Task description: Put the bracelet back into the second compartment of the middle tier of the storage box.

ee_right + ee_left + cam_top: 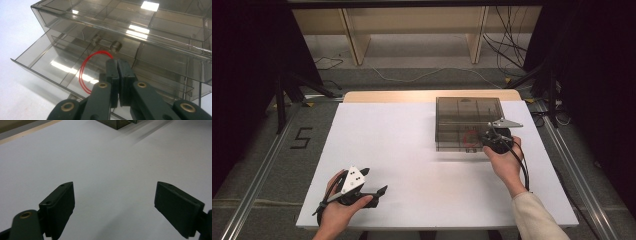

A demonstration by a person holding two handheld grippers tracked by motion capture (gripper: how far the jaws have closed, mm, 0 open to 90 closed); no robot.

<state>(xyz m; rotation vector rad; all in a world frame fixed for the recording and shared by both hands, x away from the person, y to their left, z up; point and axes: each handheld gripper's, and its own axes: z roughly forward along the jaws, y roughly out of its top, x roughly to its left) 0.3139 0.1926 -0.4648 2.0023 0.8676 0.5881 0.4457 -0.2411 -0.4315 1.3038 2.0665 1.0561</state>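
Forward, right tool [117, 65] pinching red band [85, 72] over drawer [45, 62], left tool [113, 207] agape, low

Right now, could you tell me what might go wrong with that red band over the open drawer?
1. The right gripper pinches only a small bit of the red rubber band; it could slip free.
2. The band hangs near the open drawer's front wall and may snag.
3. The left gripper, open, isn't steadying the organizer, which might slide.

Thin red rubber band [86, 72], looped in a double oval, one end pinched between the closed fingers [112, 68], the rest hanging left of them over the pulled-out lower drawer [47, 63], smoky clear plastic drawer box [125, 27] just beyond the fingertips
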